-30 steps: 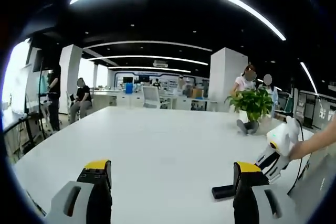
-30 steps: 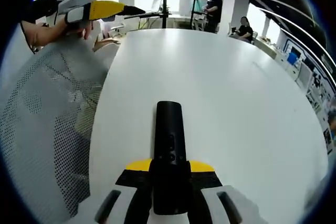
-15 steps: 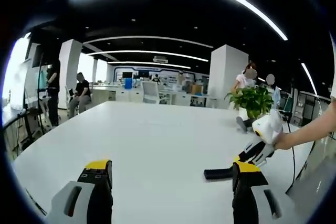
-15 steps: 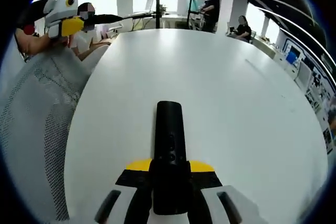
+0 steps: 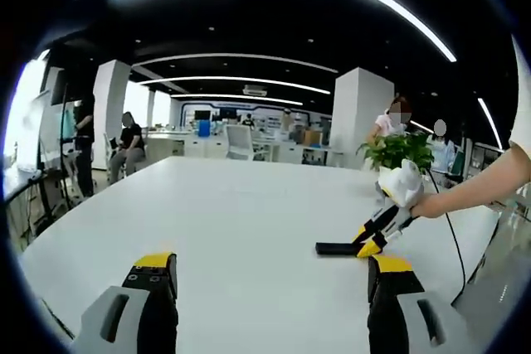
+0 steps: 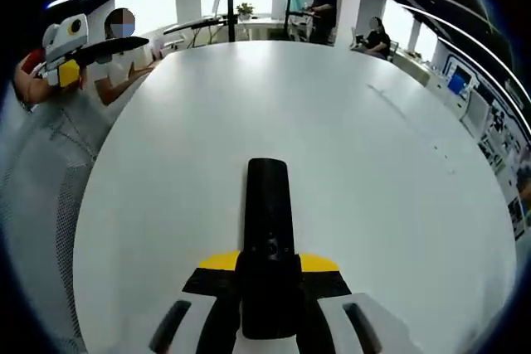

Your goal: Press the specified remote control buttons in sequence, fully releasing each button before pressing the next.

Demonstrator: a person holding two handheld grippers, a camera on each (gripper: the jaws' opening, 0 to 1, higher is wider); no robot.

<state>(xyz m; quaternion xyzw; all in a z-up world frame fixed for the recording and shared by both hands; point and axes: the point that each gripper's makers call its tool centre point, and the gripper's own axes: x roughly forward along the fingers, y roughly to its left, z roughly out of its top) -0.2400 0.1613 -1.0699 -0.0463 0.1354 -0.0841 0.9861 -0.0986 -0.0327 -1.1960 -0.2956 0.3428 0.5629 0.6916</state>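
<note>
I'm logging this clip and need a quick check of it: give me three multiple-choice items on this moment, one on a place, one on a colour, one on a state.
1. Where is the potted plant?
A. On the far side of the white table
B. On the floor under the table
C. Between the left tool's jaws

2. What colour is the remote?
A. White
B. Black
C. Red

3. How does the right tool stand?
A. Open, with nothing in it
B. Shut on the remote
C. Shut on a plant leaf

Answers:
1. A: in the left gripper view the plant stands on the tabletop, beyond the right tool.
2. B: in the right gripper view the long body is black throughout.
3. B: in the right gripper view the yellow-tipped jaws close against both sides of the remote, which juts forward above the table; the left tool is open with nothing between its jaws.
</note>
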